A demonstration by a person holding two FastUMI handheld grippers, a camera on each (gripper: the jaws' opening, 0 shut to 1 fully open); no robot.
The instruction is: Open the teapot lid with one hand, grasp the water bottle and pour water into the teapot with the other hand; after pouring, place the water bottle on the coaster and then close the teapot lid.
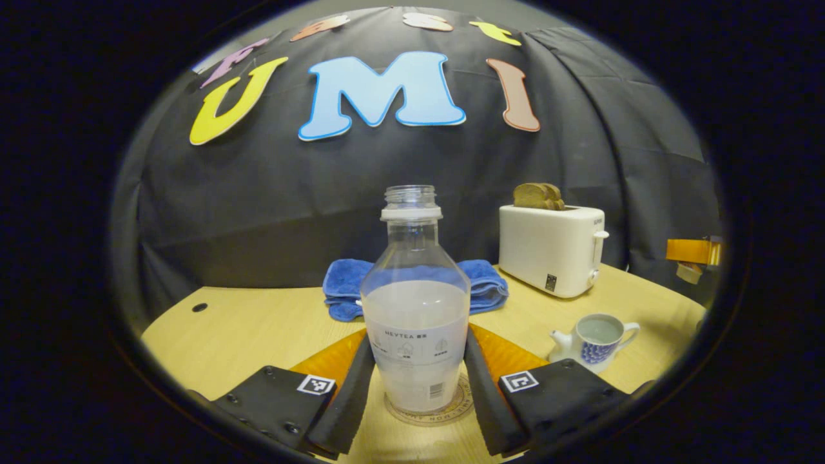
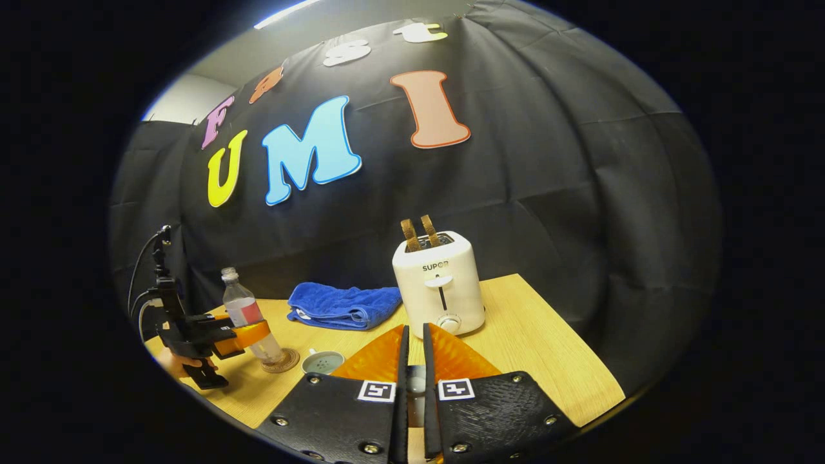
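Flanking water bottle (image 1: 416,309) on coaster (image 1: 430,412), left jaws apart, right jaws pinching lid (image 2: 416,386).

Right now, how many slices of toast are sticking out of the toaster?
2: both slices stand side by side in the slots on top of the white toaster, at the back of the table behind the blue towel.

The left gripper view sits low over the desk (image 1: 258,322), very near the water bottle (image 1: 416,303), and faces the far wall, with the toaster (image 1: 551,248) far right. The right gripper view looks from higher and farther right, tilted, across the desk (image 2: 528,335) toward the same wall. Both views share the bottle (image 2: 245,319), the blue towel (image 1: 480,283) (image 2: 345,306), the toaster (image 2: 441,287) and the teapot (image 1: 596,341) (image 2: 322,362).
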